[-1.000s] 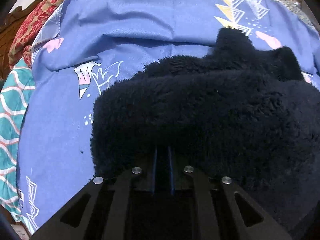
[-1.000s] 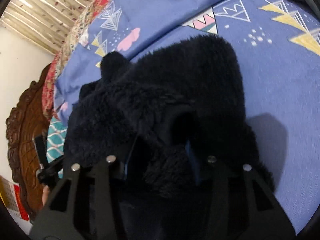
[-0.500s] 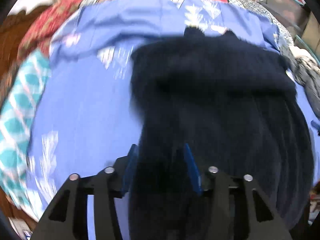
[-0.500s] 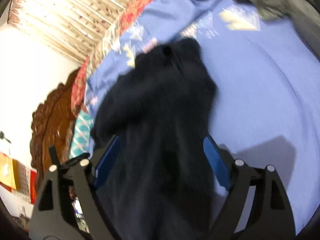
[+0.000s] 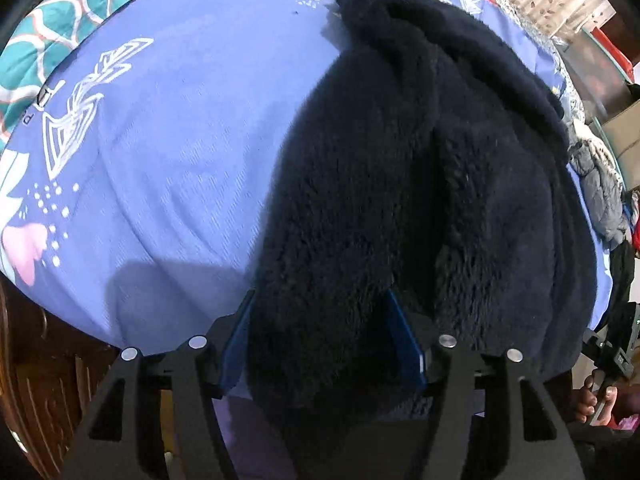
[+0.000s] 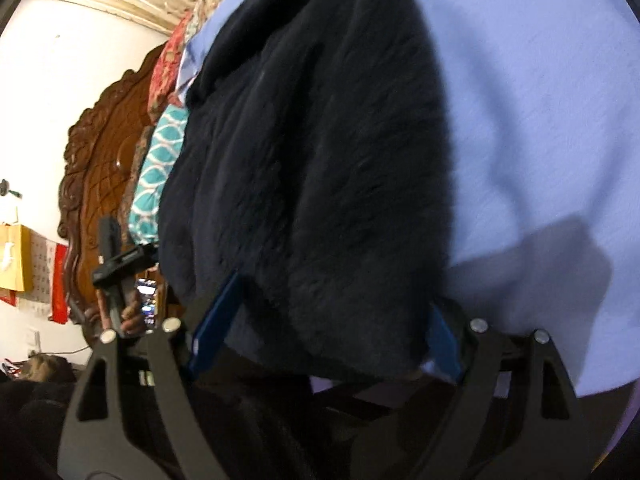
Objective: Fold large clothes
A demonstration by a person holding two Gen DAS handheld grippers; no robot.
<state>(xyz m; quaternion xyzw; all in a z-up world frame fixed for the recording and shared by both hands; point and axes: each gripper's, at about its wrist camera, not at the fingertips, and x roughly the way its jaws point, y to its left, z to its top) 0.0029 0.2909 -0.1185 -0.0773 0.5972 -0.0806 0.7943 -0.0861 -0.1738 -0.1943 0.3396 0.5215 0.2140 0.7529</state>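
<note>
While spread lengthwise over the blue printed bedsheet, dark navy fleece garment occupies the right half of the left wrist view, with its near hem hanging past the mattress edge. Folded ridge visible along the garment's far side, running toward the top of the bed. Left gripper: jaws set fairly wide, blue pads on either side of the near hem; whether the pads press the fleece or merely flank it cannot be told. Right gripper: jaws wide apart, blue pads flanking the opposite portion of the same hem, grip likewise not determinable. Teal patterned pillow at the upper left, beside the sheet. Carved wooden headboard behind the pillow in the right wrist view. Grey clothing pile at the far right edge of the bed.
</note>
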